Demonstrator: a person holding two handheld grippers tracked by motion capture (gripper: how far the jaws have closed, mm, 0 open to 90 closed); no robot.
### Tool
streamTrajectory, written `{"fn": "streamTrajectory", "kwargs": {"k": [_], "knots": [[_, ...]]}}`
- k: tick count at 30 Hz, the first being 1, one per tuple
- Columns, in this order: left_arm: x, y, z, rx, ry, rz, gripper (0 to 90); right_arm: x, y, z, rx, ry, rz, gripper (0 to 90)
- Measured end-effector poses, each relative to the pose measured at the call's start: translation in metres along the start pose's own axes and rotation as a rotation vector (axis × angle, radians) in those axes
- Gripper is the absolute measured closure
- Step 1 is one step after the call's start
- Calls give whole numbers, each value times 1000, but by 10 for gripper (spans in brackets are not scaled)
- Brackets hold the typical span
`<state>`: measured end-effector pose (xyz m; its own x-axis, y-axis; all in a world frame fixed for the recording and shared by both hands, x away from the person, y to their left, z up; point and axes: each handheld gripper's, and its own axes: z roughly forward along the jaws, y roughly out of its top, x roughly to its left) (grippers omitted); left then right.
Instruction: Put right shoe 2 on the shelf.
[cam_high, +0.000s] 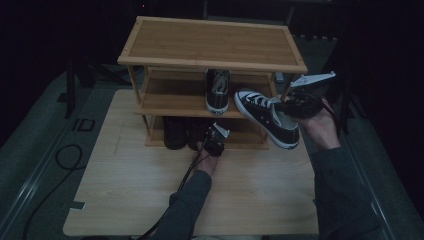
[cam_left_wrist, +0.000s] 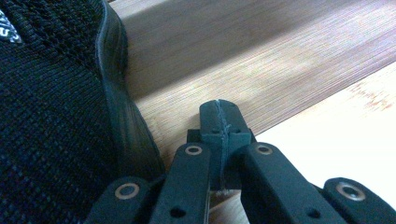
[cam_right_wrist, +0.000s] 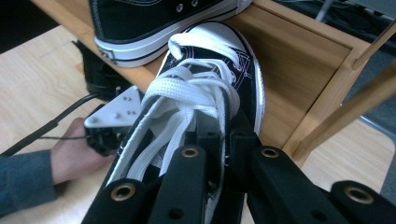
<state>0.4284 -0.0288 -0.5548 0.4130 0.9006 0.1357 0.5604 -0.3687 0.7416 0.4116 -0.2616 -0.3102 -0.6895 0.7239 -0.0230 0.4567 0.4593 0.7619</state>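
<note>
Black-and-white sneaker (cam_high: 267, 117) carried aloft beside the shoe rack (cam_high: 212, 45), right gripper (cam_right_wrist: 219, 135) jaws clamped on its tongue. Light, floppy canvas; likely to swing. Left gripper (cam_left_wrist: 219, 123) closed empty by black shoe (cam_left_wrist: 51, 107).

The high view is dim and underexposed; beyond the wooden rack (cam_high: 212, 45) everything sinks into black. Both gripper views are much brighter. In the left gripper view a soft shadow band crosses the wood beside the black mesh shoe (cam_left_wrist: 51, 116), whose near weave blurs slightly.
</note>
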Motion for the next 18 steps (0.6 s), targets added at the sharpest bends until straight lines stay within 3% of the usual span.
{"fn": "streamTrajectory", "kwargs": {"k": [10, 18], "knots": [[0, 0, 0, 0, -1, 0, 900, 3, 14, 21, -13, -44, 18, 873], [0, 0, 0, 0, 0, 0, 900, 6, 15, 29, -49, -70, 27, 873]]}}
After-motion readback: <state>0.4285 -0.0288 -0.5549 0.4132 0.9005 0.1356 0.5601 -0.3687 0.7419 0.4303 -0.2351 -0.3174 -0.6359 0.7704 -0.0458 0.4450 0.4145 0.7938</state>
